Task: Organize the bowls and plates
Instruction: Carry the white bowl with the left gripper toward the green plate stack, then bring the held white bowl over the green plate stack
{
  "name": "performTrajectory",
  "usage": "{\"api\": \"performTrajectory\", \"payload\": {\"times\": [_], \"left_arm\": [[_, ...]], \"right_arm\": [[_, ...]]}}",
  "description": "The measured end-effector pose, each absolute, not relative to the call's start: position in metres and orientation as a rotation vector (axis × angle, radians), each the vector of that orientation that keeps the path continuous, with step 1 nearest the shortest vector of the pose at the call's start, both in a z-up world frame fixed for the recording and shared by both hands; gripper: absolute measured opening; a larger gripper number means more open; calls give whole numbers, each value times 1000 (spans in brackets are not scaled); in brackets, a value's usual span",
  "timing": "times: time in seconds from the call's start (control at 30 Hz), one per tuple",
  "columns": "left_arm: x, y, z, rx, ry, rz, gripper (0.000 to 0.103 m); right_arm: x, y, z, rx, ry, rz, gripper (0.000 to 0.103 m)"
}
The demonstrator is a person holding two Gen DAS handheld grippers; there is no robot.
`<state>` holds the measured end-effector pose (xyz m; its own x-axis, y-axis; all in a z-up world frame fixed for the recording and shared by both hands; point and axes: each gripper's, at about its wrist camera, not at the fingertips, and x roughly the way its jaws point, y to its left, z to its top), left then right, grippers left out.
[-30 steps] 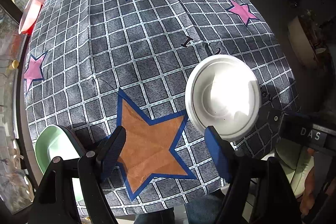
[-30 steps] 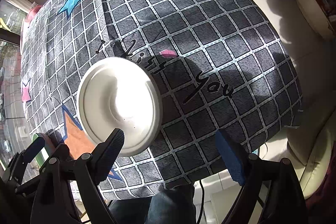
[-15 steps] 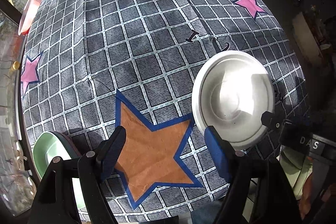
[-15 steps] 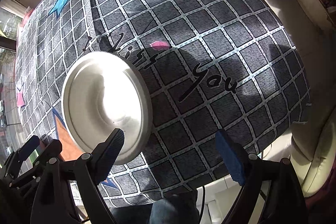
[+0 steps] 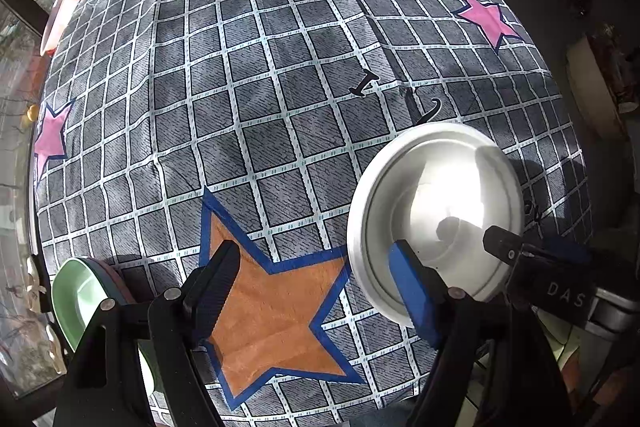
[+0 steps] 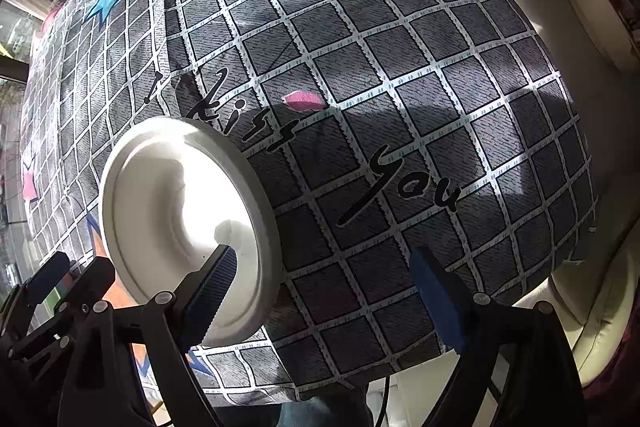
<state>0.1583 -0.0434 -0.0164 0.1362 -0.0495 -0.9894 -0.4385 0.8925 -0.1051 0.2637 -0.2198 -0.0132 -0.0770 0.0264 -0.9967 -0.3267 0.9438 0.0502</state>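
- Closer now than a second ago, both grippers have come in on the white plate (image 5: 436, 211); in the right wrist view it has swung from flat and round to a steep oval, so the right tool has dropped low beside it.
- Left of the plate, a green bowl (image 5: 76, 299) sits at the tablecloth's (image 5: 256, 87) near-left edge; it looks stacked on something darker, though I cannot tell what.
- Left gripper (image 5: 316, 291): jaws spread wide, holding nothing, above the orange star (image 5: 272, 299) just left of the plate.
- Right gripper (image 6: 324, 295): jaws spread; its left finger (image 6: 212, 287) lies over the plate's near rim, the other well right of it; whether it touches I cannot tell.
- My reading: the plate is about to be gripped by its rim, probably to join the bowl; nothing is lifted yet.
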Motion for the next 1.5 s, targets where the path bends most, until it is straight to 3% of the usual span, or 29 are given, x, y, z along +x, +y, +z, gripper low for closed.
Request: {"api": "performTrajectory", "payload": {"times": [0.77,0.83,1.5], "left_arm": [[174,-40,-76,-509,1511,335,80],[171,-42,-80,-501,1511,340,81],[166,-36,-89,-542,1493,333,82]], "right_arm": [[303,-224,-79,-317,1673,425,89],[301,-222,-88,-343,1669,413,101],[293,-236,-102,-331,1644,432,103]]}}
